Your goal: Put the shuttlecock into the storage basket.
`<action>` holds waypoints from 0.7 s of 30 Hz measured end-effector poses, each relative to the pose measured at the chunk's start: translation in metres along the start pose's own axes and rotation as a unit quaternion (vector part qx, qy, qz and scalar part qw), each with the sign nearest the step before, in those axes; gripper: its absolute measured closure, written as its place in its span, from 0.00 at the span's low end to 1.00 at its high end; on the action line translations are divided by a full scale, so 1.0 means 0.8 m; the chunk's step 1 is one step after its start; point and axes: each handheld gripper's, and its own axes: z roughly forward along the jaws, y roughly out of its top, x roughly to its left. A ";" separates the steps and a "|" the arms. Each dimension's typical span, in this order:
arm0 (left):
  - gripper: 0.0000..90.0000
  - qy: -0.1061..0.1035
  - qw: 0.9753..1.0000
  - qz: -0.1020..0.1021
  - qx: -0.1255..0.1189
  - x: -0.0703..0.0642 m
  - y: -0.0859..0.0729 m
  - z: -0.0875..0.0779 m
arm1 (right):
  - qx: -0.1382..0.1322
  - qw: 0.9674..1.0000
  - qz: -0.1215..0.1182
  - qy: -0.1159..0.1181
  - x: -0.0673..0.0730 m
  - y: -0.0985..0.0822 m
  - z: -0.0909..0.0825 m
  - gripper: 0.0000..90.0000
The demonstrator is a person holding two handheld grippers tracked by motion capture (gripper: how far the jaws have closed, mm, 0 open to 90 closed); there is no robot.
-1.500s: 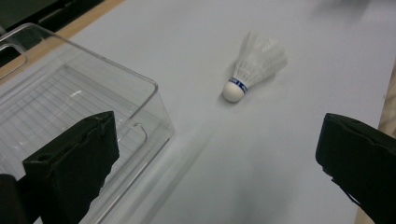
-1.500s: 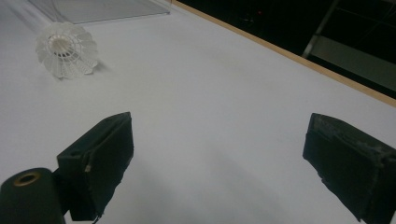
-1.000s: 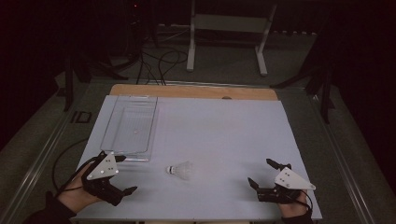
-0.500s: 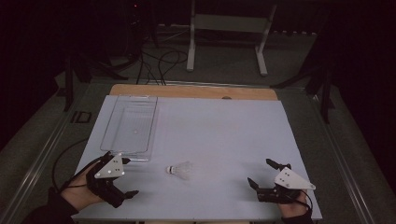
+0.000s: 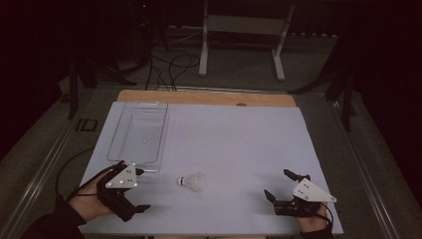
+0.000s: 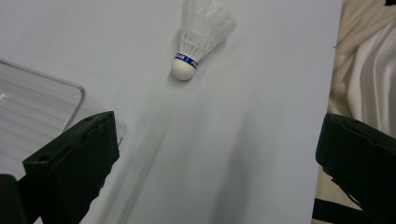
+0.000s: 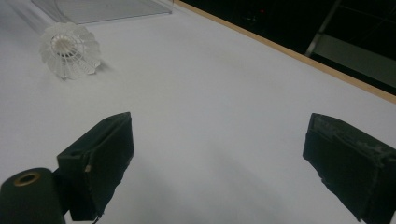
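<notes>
Both grippers, left [image 5: 143,189] and right [image 5: 282,185], are black with blocky jaws, grey screwed three-cornered plates, trailing black cables; sleeves appear dark.

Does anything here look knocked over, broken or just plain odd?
Nothing looks damaged. The shuttlecock lies on its side on the table, outside the clear tray, cork pointing toward the left gripper. Both that and the right gripper are open, holding nothing.

A white shuttlecock [image 5: 191,181] lies on its side on the pale worktop [image 5: 239,144], near the front edge. Its rounded cork tip, ringed by a blue band, points left, the feathered skirt right.
</notes>
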 end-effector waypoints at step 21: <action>0.00 -0.024 0.999 0.047 -0.006 0.002 0.030 0.006 | 0.000 1.000 0.000 0.001 0.000 0.000 0.000 0.10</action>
